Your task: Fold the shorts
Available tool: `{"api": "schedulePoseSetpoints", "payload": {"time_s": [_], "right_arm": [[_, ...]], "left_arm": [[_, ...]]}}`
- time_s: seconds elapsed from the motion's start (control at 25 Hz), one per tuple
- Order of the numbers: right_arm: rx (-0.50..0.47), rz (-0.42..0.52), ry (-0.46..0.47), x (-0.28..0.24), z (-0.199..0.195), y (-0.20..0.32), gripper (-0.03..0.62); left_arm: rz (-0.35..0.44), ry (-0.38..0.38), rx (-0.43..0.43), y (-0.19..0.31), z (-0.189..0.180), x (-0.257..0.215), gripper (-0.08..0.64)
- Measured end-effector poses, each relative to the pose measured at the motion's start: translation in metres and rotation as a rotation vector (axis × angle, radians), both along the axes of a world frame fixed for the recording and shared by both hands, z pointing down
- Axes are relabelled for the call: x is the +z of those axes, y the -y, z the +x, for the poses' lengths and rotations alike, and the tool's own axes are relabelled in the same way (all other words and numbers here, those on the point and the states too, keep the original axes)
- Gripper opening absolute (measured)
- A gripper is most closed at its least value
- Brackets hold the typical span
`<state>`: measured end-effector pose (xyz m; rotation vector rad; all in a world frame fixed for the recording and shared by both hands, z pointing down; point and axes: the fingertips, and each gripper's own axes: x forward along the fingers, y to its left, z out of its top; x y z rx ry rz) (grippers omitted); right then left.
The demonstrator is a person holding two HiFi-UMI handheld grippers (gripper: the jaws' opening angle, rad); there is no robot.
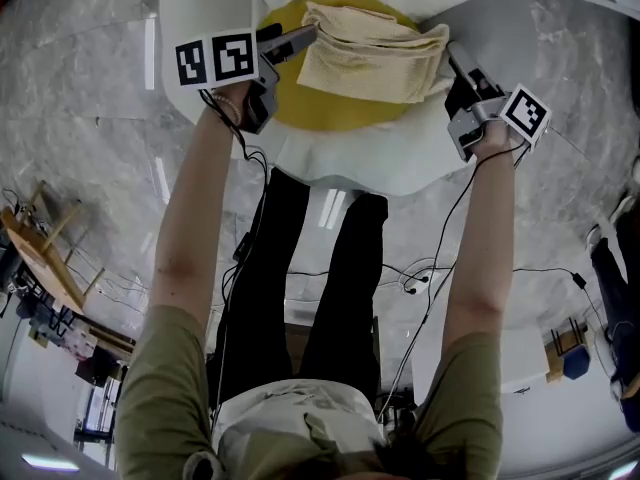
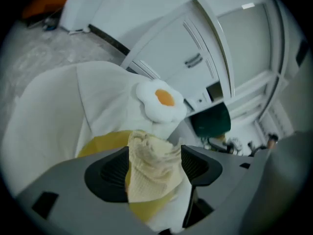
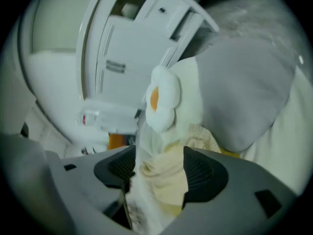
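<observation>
Head view: the folded shorts [image 1: 370,53] are laid on the yellow middle of the egg-shaped cushion [image 1: 340,163]. Left gripper [image 1: 300,40] and right gripper [image 1: 455,63] are held spread around the cloth's opposite ends without pinching it, seemingly so the fold is left flat.

left gripper [image 2: 155,152]: you are holding its jaws apart, lower centre of frame.
shorts [image 2: 149,179]: cream folds are bunching between those jaws.
egg cushion [image 2: 161,102]: is lying just above, mid-frame.
</observation>
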<state>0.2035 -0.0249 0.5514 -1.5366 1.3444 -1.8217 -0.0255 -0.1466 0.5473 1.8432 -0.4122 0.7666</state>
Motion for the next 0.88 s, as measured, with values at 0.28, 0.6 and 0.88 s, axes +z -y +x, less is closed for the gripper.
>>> {"api": "schedulePoseSetpoints", "payload": {"time_s": [0.28, 0.6, 0.88], "right_arm": [[-0.906, -0.202, -0.773, 0.063, -0.034, -0.034, 0.295], [-1.343, -0.022, -0.983, 0.091, -0.032, 0.003, 0.267], [-1.195, -0.093, -1.051, 0.081, -0.007, 0.021, 0.052]], "left_arm": [[0.77, 0.41, 0.82, -0.024, -0.006, 0.052, 0.322], [0.943, 0.273, 1.199, -0.015, 0.038, 0.065, 0.289], [1.198, 0.417, 0.94, 0.025, 0.049, 0.04, 0.093]]}}
